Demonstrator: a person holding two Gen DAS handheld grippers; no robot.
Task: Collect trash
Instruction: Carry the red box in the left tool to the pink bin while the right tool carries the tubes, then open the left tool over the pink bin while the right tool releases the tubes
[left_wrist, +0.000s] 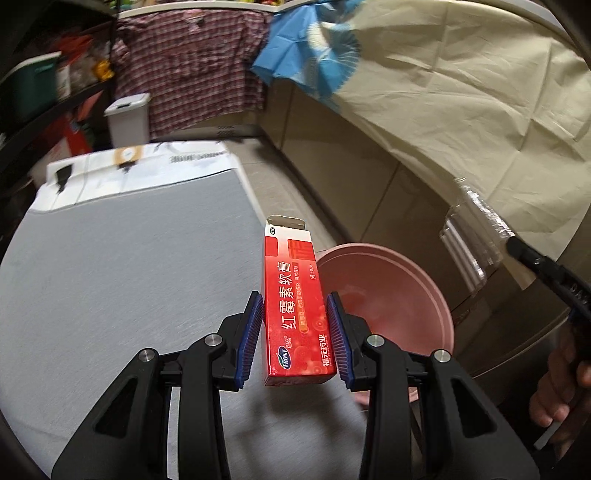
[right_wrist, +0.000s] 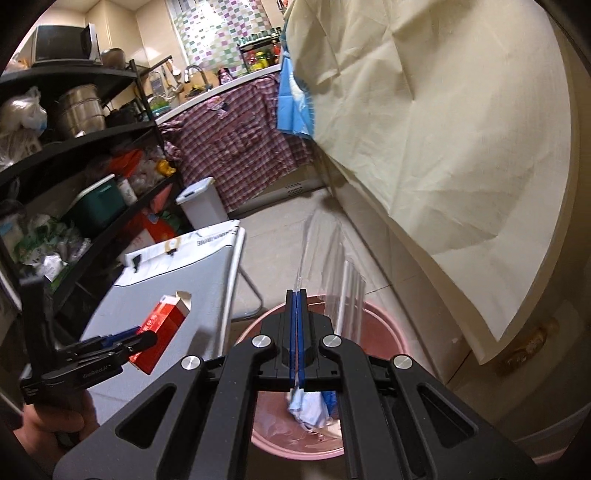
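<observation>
A grey table (left_wrist: 122, 280) fills the left, white printed paper (left_wrist: 136, 170) lying at its far end. Beside it, a pink bucket (right_wrist: 388, 332) stands on the tiled floor (right_wrist: 280, 236).

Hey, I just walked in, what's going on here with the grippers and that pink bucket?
A person is clearing trash with a handheld gripper in each hand. The left gripper is clamped on a red medicine box with its top flap open, held over the edge of the grey table beside the pink bucket. The right gripper is shut on a clear plastic wrapper above the bucket, which already holds some crumpled trash. Neither item has been dropped in yet.
</observation>
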